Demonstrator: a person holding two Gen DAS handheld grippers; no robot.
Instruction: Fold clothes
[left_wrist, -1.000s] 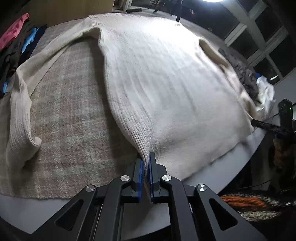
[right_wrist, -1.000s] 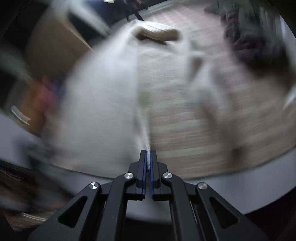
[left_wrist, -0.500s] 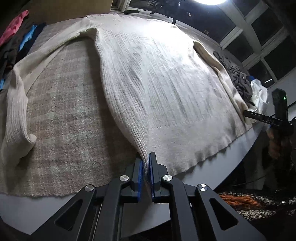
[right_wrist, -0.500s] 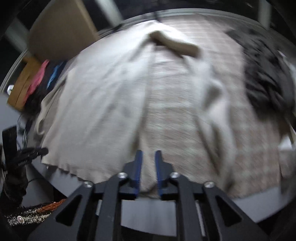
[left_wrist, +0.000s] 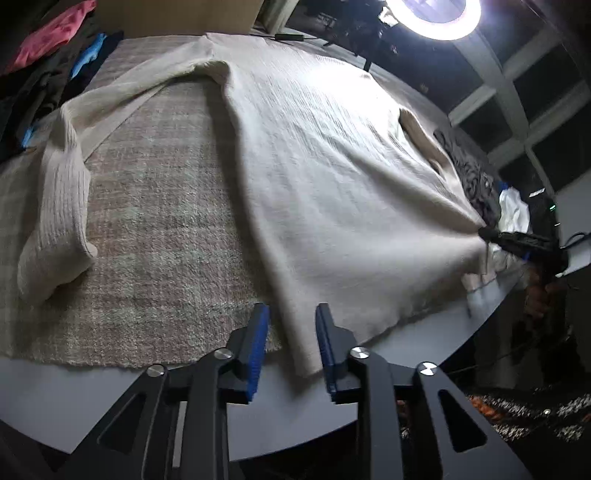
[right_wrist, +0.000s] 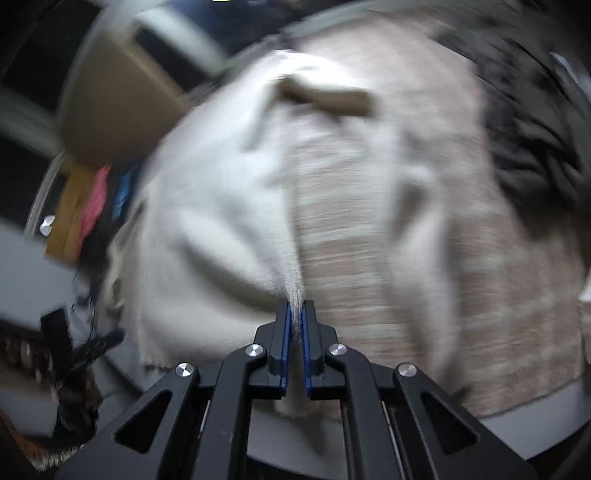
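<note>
Covering most of the round table (left_wrist: 44, 402), a plaid blanket (left_wrist: 155, 236) lies under a cream knit sweater (left_wrist: 332, 177), spread flat with its hem toward the table's near edge and one sleeve (left_wrist: 55, 206) trailing off to the left. Piles of other clothes (left_wrist: 55, 33) sit at the far left rim, and a dark grey garment (left_wrist: 476, 177) lies beyond the sweater's right side. The left gripper (left_wrist: 291, 347) stands with its blue-padded fingers (left_wrist: 256, 343) well apart, straddling the hem corner without holding it. The right gripper (right_wrist: 294, 350) is pinched tight on the opposite hem corner, with the knit drawn into a taut peak between its pads. A likely risk, as I judge it, is that a one-sided pull drags the whole sweater and rucks the blanket, since the left corner is loose; the stretchy knit could also slip from the narrow pinch. Only the left wrist view shows the sweater's full layout, sharply, and the right gripper (left_wrist: 491, 234) tugging from the side. The right wrist view is badly motion-blurred, yet it alone shows the fabric actually clamped between the pads.
</note>
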